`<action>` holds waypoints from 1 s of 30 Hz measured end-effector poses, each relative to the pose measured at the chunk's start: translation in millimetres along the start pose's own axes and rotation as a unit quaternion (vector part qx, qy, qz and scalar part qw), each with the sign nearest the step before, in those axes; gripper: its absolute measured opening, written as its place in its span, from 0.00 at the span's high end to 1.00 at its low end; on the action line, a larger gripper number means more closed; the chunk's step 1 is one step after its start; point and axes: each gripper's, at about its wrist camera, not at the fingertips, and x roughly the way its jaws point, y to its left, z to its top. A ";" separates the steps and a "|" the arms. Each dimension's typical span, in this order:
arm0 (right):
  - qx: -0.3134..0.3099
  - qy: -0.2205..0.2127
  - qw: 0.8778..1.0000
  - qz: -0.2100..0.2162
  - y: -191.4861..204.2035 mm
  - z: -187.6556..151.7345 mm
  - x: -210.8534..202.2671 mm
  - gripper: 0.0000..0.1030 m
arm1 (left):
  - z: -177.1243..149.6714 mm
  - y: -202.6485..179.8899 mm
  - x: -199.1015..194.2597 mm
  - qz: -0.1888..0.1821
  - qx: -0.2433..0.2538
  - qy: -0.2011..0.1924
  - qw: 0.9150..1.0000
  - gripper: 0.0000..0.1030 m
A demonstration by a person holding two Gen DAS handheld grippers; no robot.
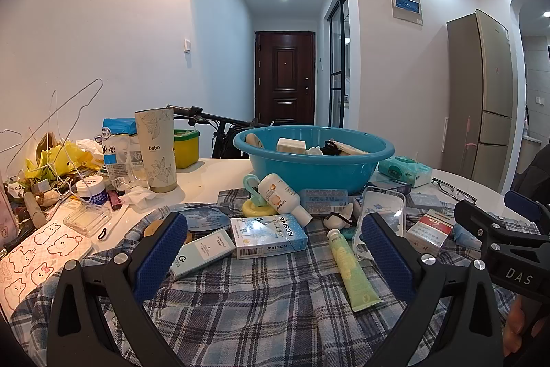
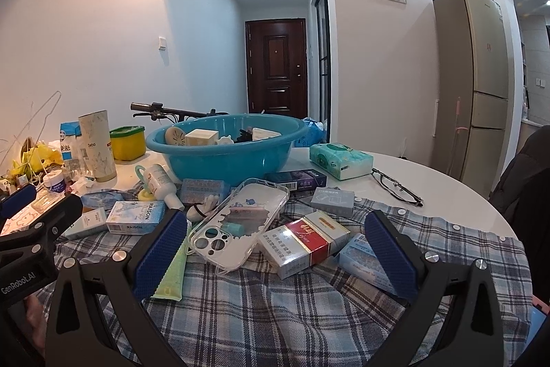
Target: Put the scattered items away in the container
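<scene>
clutter on a white round table (image 2: 429, 181), most of it lying on a blue-grey plaid cloth (image 1: 261, 308) spread over the near side. round turquoise plastic basin (image 1: 314, 160) stands at the far edge of the cloth, already holding a cream-white box (image 1: 290, 145), a long pale flat item and a few small dark and white bits – too small to name.

left gripper (image 1: 275, 246): jaws spread wide, blue pads well apart, nothing between them touching either pad. in the gap, lying flat on the cloth: light-blue "raison" carton (image 1: 268, 236), pale mint box with a "c" logo (image 1: 202, 253) just beside the left pad, pale green squeeze tube (image 1: 354, 270) near the right pad. white lotion bottle (image 1: 282, 198) lies tilted behind the carton, just in front of the basin.

right gripper (image 2: 276, 250): also fully spread, holding nothing. between its pads: clear phone case with blue print (image 2: 240, 226) propped over other items, and a red-and-white cigarette pack in silver wrap (image 2: 302, 243) overlapping its right edge.

further off – green tissue pack (image 2: 340, 160) and black-framed glasses (image 2: 397, 186) on bare table to the right of the basin; tall cream floral tumbler (image 1: 156, 150) and yellow tub (image 1: 185, 147) to its left.
</scene>
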 end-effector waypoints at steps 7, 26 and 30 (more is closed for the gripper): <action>0.000 -0.003 1.000 -0.001 0.5 -0.1 -1.7 0.00 | -0.4 -0.6 1.0 -0.006 0.002 0.002 1.000 0.00; 0.004 0.000 1.000 0.004 -1.1 0.7 -1.7 0.00 | -0.6 -4.2 6.1 -0.009 0.004 0.014 1.000 0.00; 0.008 0.013 1.000 0.000 -2.5 1.1 3.8 0.00 | -0.5 -3.8 7.1 -0.009 0.003 0.018 1.000 0.00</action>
